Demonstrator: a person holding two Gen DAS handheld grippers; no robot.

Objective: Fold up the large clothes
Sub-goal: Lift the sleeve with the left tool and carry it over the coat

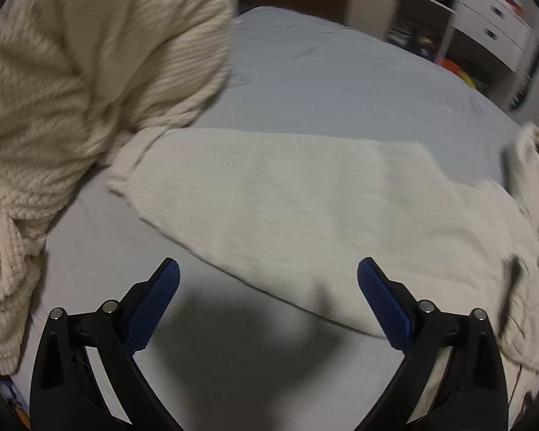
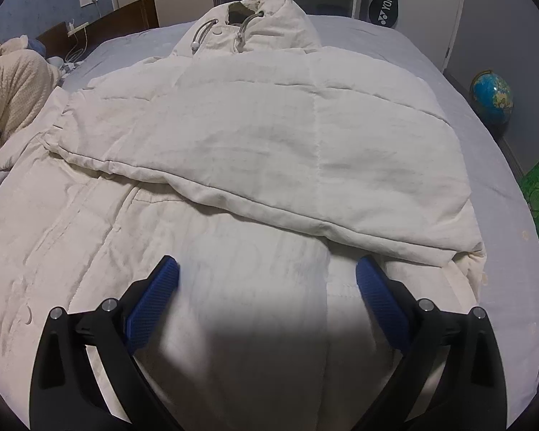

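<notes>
One sleeve's across the jacket [image 2: 233,136]; both tools [image 1: 268,276] [image 2: 267,274] spread and empty, so you grab the other sleeve [image 1: 287,194] next.

Dim indoor light, left view motion-blurred (right sharper), fisheye-bent edges, dark corner vignette, soft foreground shadows

A cream quilted padded jacket [image 2: 212,186] lies spread on the pale blue bed sheet [image 2: 406,57], one sleeve folded across its body. The right gripper [image 2: 267,273] hovers above it, blue-padded jaws apart.
</notes>
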